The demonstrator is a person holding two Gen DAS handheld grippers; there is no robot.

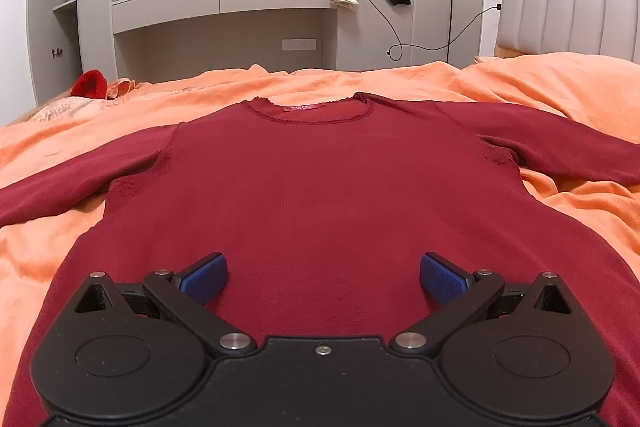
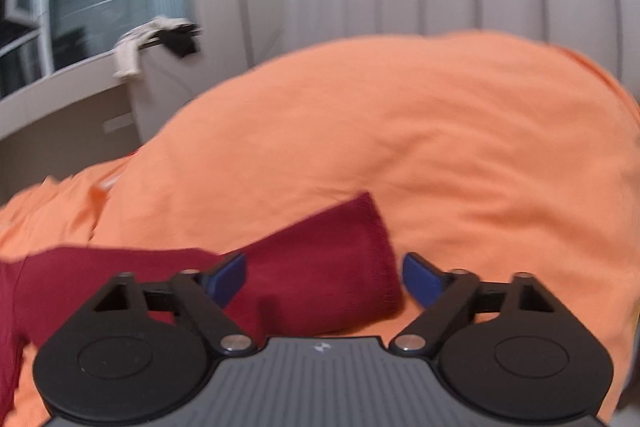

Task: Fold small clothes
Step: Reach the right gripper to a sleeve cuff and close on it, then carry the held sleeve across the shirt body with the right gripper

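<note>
Nearest the lens, the left tool is seen released, its blue pads spread above the lower body of a dark red shirt. The shirt is laid flat on an orange bed cover, collar farthest ahead. A pink neck label is seen, its writing unreadable. The right tool is spread too; a sleeve end lies between its pads, ungripped.

Black left gripper, grey-ribbed right gripper, blue fingers
</note>
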